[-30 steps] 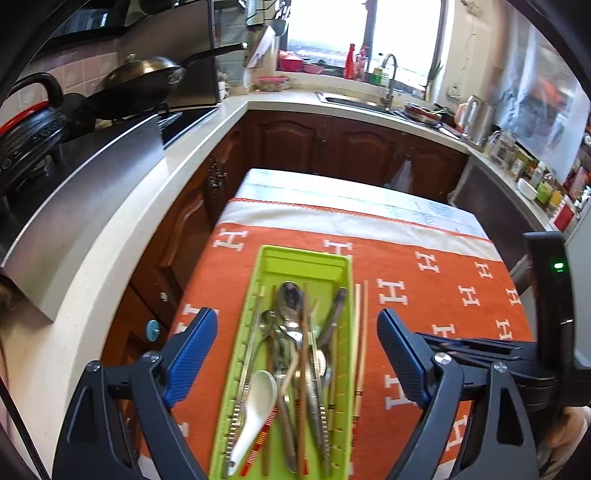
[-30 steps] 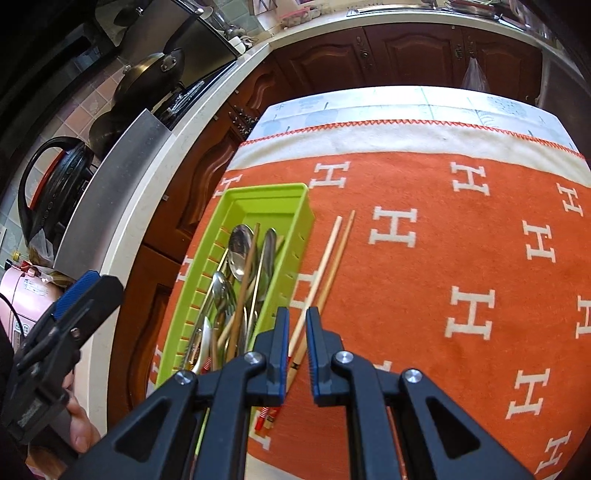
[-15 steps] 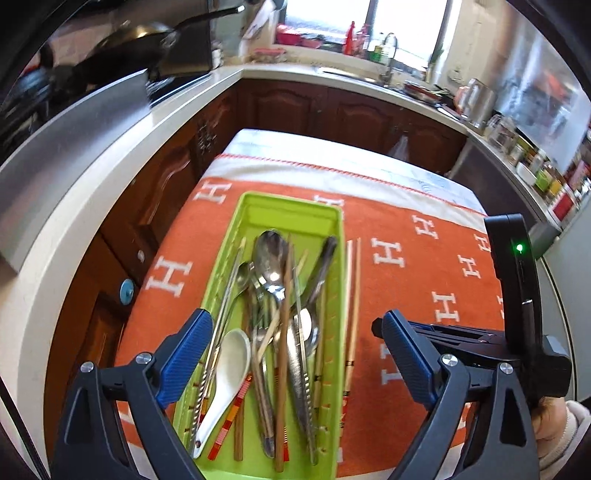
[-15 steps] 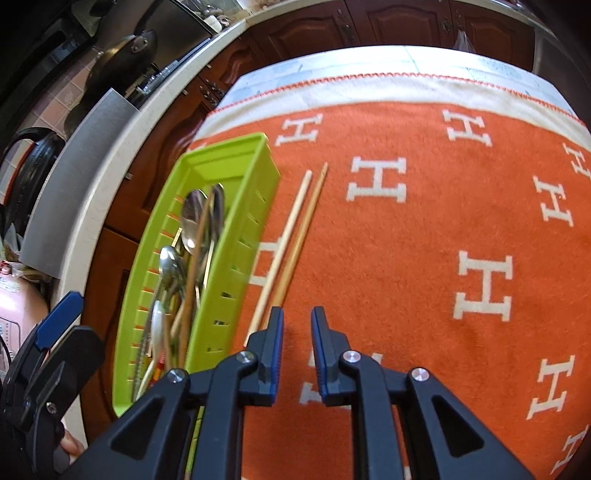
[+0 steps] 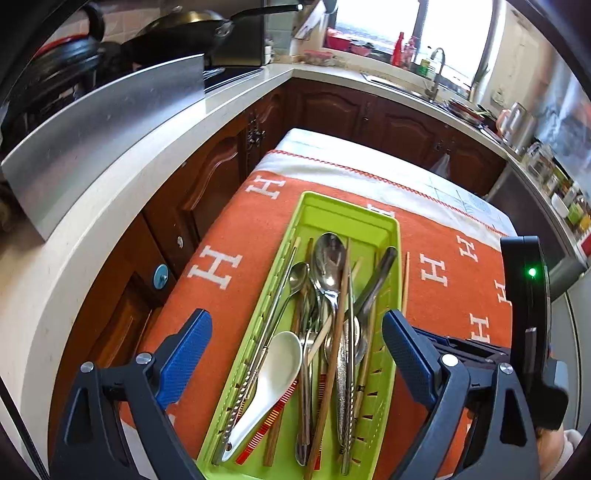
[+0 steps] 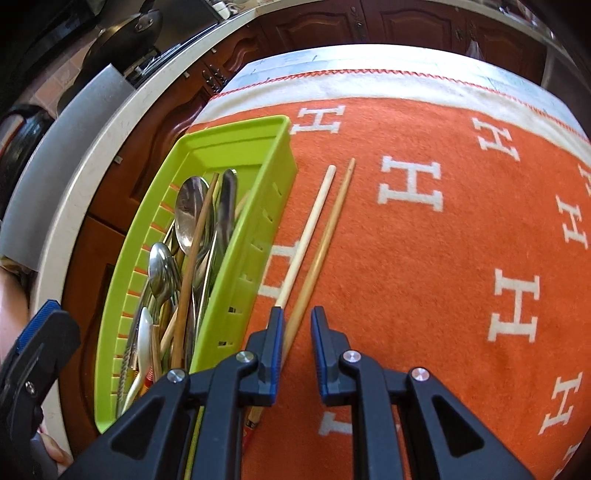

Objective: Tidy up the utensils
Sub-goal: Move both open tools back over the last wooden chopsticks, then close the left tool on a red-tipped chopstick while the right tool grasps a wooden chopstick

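A lime-green tray (image 5: 373, 221) holds several spoons, chopsticks and a white ceramic spoon (image 5: 273, 373). My left gripper (image 5: 295, 354) hovers above its near half, open wide, its fingers either side of the tray with nothing gripped. Two loose chopsticks lie on the orange cloth right of the tray (image 6: 258, 229): a pale one (image 6: 314, 214) and a tan one (image 6: 328, 229). My right gripper (image 6: 297, 332) sits low over their near ends, jaws a narrow gap apart. The tan chopstick runs between the jaws beside the left pad, clear of the right pad. The pale one ends behind the left fingertip.
The orange cloth (image 6: 443, 277) with white H marks covers the table. A white counter (image 5: 122, 206) with wood cabinets runs along the left, bearing a steel panel and a wok (image 5: 184, 29). A sink (image 5: 432, 77) stands at the back under the window.
Both grippers have sunk toward the table. The right gripper slid from the tray's edge over the loose chopsticks, and its jaws parted slightly. The tray looms larger in the left view.
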### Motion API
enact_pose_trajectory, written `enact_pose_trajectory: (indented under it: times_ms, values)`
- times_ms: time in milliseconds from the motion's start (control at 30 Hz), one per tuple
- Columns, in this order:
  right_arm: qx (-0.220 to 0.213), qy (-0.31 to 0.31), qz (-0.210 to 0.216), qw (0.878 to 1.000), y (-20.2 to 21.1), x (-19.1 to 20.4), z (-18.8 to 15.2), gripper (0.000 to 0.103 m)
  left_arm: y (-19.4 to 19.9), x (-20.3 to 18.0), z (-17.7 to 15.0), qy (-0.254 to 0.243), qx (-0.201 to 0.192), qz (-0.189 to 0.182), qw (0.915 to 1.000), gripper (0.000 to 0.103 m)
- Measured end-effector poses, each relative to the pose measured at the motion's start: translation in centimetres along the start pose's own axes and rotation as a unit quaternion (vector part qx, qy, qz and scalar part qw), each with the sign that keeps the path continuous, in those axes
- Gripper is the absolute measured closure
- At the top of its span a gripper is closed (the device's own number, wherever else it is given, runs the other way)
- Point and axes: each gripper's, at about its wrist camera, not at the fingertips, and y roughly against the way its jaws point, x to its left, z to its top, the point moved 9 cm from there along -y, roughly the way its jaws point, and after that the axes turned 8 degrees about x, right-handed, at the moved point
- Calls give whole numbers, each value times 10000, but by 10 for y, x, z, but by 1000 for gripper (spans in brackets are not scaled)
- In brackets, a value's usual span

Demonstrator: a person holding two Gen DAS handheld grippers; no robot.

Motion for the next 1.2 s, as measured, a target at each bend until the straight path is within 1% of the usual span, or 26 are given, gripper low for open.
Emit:
enact_pose_trajectory:
  times_ms: [100, 167, 333, 400, 500, 533, 600, 633, 667, 700, 733, 767, 800, 867, 967, 1000, 1133, 1200]
  values:
    - [-51, 150, -216, 9996, -1, 3, 1, 88, -1, 3, 0, 79, 8, 2, 10000, 11]
    - [-54, 285, -437, 9986, -2, 3, 2, 92, 0, 4, 0, 111, 5, 10, 9999, 11]
    - [-46, 414, -810, 9958, 0, -2, 0, 94, 5, 3, 0, 72, -49, -62, 9999, 11]
    - [-85, 345, -881, 9955, 3, -9, -3, 96, 6, -2, 0, -6, -58, -104, 9999, 11]
    - [-75, 59, -690, 9976, 9, -27, -7, 97, 8, -15, -3, -188, -37, -277, 9994, 11]
    - [-63, -47, -623, 9980, 11, -34, -8, 97, 9, -23, -4, -305, -28, -358, 9989, 13]
    - [-55, -249, -531, 9983, 17, -48, -11, 97, 9, -38, -7, -526, 30, -506, 9973, 28]
    - [-59, -337, -482, 9983, 19, -54, -12, 97, 9, -45, -8, -622, 71, -587, 9963, 31]
    - [-64, -448, -420, 9981, 22, -62, -14, 97, 9, -55, -11, -728, 133, -697, 9948, 38]
    - [-73, -538, -380, 9978, 25, -67, -17, 97, 8, -65, -14, -837, 218, -819, 9929, 45]
    - [-93, -623, -331, 9975, 28, -74, -19, 97, 6, -73, -16, -906, 302, -900, 9914, 48]
    - [-114, -700, -279, 9971, 31, -79, -22, 97, 2, -83, -19, -999, 448, -1024, 9887, 54]
    - [-135, -795, -208, 9965, 33, -82, -25, 97, -1, -92, -22, -1074, 584, -1102, 9864, 58]
    - [-177, -935, -85, 9954, 38, -92, -29, 97, -9, -108, -30, -1241, 865, -1225, 9809, 63]
    - [-241, -1060, 37, 9941, 46, -101, -35, 97, -23, -127, -40, -1421, 1182, -1197, 9754, 69]
    - [-268, -1084, 67, 9937, 49, -103, -37, 97, -28, -131, -43, -1457, 1274, -1167, 9741, 69]
    - [-365, -1167, 151, 9924, 57, -111, -42, 97, -54, -135, -50, -1466, 1608, -810, 9727, 69]
    - [-401, -1203, 204, 9917, 58, -114, -43, 97, -64, -133, -52, -1409, 1707, -648, 9730, 69]
